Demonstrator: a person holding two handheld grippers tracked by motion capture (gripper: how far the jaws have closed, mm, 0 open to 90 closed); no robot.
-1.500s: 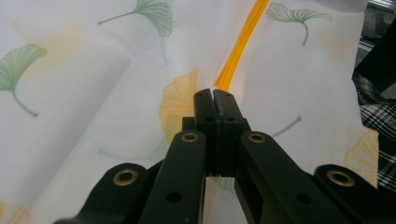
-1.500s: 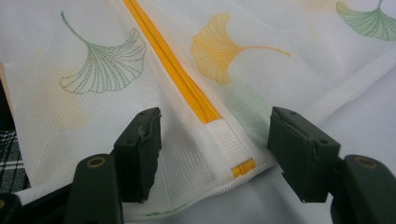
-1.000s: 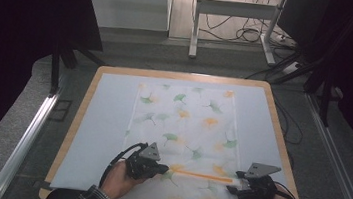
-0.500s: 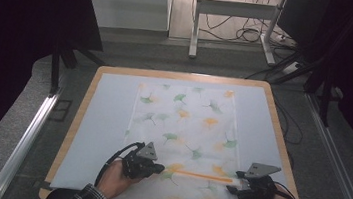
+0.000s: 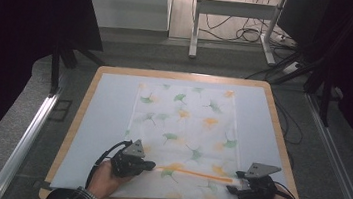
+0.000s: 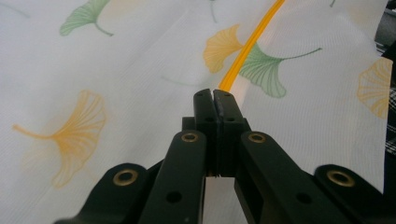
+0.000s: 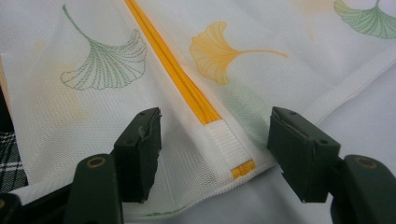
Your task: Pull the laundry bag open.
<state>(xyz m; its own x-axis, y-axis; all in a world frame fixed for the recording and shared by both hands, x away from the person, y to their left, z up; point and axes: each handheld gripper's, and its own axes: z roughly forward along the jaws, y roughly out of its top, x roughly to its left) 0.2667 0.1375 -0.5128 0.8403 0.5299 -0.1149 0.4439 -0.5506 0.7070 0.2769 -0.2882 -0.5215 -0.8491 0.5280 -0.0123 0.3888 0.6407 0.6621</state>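
Left tongs are pinched fully together at the near end of the orange zipper; whether they grip the pull is hidden. Right tongs stand partly open, straddling the zipper's white end tab without pressing it. The ginkgo-print mesh bag lies flat mid-worktop. No lettering or brand can be read anywhere.

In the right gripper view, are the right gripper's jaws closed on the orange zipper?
No: the right gripper stands with jaws apart, either side of the orange zipper end on the mesh bag, pads clear of it.
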